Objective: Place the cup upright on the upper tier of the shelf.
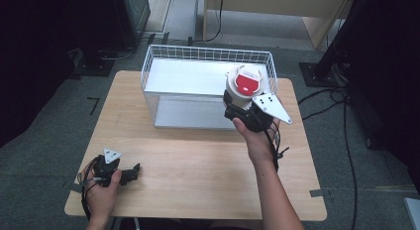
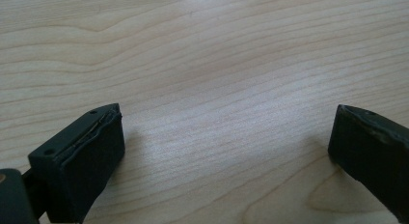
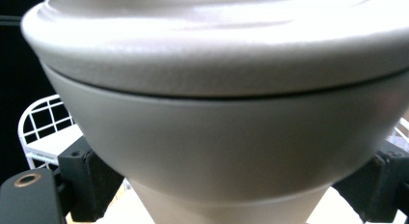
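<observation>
**Cup carried at the basket's near right corner — placement pending**

Step in hand: transport. The right gripper point(image 1: 236, 107) clamps a white lidded cup point(image 1: 243, 85) with a red patch on its lid, jaws closed on the lower body from both sides. In the right gripper view the cup point(image 3: 217, 137) sits between the two black jaws, its tapered wall pressed by each. It appears upright. In the high view the cup lies over the near right corner of the white wire basket point(image 1: 163, 61), which stands at the far side of the wooden table point(image 1: 198, 160). Whether the cup base is already inside the rim or above it, I cannot tell from this angle.

Next move, as I judge it: clear the wire rim, lower onto the basket's flat floor, then release. Calls for keeping the cup level; top-heavy shape, may tip.

Pose: right forearm extended forward, wrist angled left, grey plate uppermost. Left gripper point(image 1: 130, 173) rests low near the table's near left corner, jaws wide apart over bare wood point(image 2: 217, 89), holding nothing.
</observation>
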{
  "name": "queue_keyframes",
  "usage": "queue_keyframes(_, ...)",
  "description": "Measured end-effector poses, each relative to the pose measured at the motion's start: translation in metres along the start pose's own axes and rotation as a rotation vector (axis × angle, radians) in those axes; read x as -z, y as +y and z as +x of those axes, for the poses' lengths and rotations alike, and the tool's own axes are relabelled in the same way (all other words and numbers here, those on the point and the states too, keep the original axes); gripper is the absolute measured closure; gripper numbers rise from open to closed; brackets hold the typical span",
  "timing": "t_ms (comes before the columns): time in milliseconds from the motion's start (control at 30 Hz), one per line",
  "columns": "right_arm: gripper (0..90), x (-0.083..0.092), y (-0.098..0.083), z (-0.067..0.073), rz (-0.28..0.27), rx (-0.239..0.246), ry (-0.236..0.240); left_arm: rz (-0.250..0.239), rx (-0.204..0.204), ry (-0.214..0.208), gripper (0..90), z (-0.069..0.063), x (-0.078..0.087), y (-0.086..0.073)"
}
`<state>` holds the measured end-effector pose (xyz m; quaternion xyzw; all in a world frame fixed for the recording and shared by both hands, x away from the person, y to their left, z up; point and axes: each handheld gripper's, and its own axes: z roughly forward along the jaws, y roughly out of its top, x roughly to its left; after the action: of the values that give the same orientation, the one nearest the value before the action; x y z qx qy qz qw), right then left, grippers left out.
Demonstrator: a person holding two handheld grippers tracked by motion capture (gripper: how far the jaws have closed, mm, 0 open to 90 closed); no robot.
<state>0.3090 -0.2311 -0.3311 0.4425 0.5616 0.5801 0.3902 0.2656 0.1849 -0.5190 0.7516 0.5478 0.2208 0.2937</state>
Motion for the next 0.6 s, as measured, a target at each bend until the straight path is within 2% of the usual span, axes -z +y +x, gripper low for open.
queue_keyframes(200, 9.8, -0.018, 0.006, 0.005, 0.000, 0.008, 0.005, -0.003, 0.003, -0.002, 0.0, 0.000, 0.000, 0.000)
queue_keyframes(367, 9.9, -0.040, 0.007, 0.011, 0.010, 0.017, 0.006, -0.003, 0.005, -0.003, 0.0, 0.000, 0.000, 0.000)
queue_keyframes(600, 9.9, -0.057, 0.007, 0.013, 0.016, 0.013, 0.007, -0.002, 0.001, -0.010, 0.0, 0.001, 0.000, 0.000)
